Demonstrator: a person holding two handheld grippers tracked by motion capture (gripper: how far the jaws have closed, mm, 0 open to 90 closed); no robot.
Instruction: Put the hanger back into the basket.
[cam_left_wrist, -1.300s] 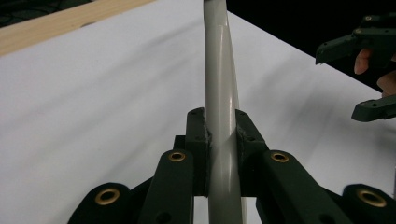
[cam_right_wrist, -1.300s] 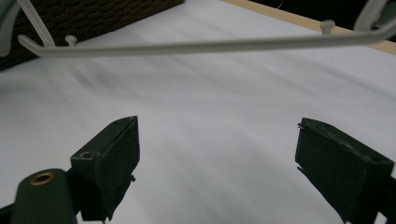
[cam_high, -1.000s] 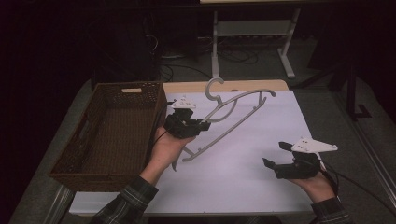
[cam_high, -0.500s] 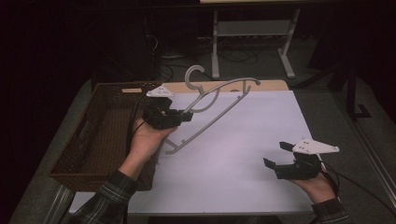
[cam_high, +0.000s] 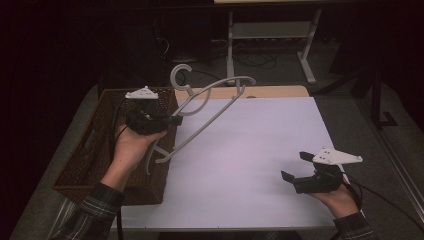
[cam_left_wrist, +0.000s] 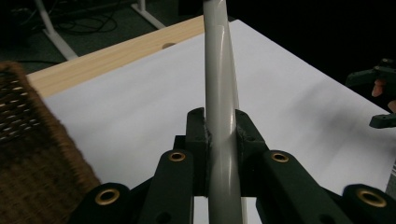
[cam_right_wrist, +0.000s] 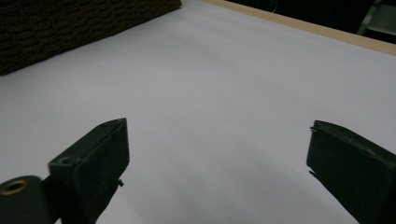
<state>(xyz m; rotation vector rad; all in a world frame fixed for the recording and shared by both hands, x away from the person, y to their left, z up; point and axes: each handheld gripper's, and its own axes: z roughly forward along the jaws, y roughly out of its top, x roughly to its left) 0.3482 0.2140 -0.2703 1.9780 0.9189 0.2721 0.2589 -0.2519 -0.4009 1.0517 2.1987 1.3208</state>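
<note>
High view: left gripper (cam_high: 172, 120) clamps the grey hanger (cam_high: 210, 107), held in the air over the basket (cam_high: 95, 150)'s right rim, hook pointing away from the person. Risk, imo: the long arm sticks out past the basket, so it could catch the rim or twist in the jaws going in. Basket's inside is too dark to read. Right gripper (cam_high: 295, 167) rests wide open, holding nothing, well right of the basket.

Left gripper view: jaws shut tight on the hanger bar (cam_left_wrist: 219, 116); the bar's ends are cut off.

Right gripper view: jaws spread, bare table (cam_right_wrist: 224, 93) between; basket cropped at top left.
</note>
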